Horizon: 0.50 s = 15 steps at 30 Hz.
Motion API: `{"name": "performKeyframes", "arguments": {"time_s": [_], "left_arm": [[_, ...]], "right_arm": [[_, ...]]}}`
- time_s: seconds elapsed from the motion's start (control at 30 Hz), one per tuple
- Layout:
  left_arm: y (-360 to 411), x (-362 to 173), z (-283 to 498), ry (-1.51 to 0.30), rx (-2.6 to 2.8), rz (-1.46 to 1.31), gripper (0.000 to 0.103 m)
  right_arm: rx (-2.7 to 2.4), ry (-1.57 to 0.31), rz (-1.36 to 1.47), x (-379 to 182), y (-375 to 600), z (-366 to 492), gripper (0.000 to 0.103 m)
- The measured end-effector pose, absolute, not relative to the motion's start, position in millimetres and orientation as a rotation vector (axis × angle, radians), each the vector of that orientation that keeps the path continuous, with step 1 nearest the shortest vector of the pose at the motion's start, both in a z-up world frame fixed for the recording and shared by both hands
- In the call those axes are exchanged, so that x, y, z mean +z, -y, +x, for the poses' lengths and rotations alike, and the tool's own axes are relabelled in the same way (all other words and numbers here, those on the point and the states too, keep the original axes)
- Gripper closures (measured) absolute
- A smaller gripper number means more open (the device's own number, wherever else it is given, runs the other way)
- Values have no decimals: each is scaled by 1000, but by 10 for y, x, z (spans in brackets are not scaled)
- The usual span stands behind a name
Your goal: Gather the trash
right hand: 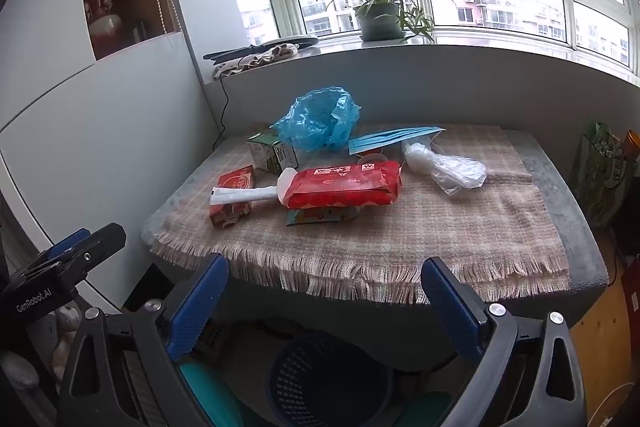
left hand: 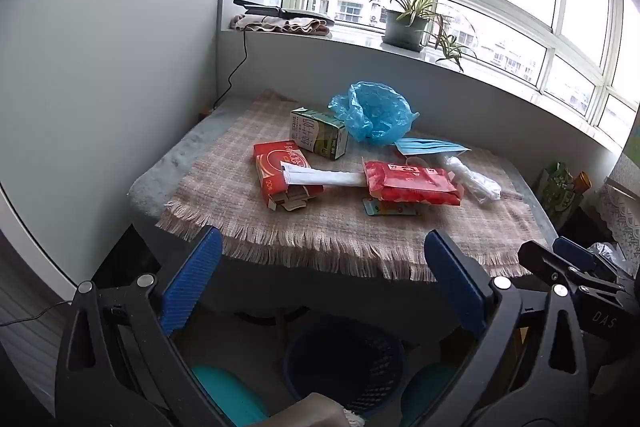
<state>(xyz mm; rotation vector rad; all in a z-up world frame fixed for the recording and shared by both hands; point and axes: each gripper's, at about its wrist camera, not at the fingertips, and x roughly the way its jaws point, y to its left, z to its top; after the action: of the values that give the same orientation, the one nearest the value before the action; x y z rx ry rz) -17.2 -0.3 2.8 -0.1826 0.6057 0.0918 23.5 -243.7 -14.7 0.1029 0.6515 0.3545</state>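
Dark blue perforated waste basket (right hand: 328, 379) on floor under near table edge, contents not discernible; trash on checked tablecloth (right hand: 440, 227): red wrapper pack (right hand: 344, 187), crumpled blue bag (right hand: 320, 119), green carton (right hand: 272, 151); left gripper (left hand: 324, 275) and right gripper (right hand: 324, 303) both spread wide, holding nothing.

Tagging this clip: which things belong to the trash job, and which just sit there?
Job: blue bag, carton, red box, red pack, mask, clear plastic, bin.
Lying about: plant, cloth, iron.
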Motion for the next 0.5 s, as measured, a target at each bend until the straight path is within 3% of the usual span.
{"name": "performKeyframes", "arguments": {"time_s": [0.5], "left_arm": [[225, 6, -161, -614, 76, -161, 0]], "right_arm": [[352, -652, 119, -160, 2596, 215, 4]]}}
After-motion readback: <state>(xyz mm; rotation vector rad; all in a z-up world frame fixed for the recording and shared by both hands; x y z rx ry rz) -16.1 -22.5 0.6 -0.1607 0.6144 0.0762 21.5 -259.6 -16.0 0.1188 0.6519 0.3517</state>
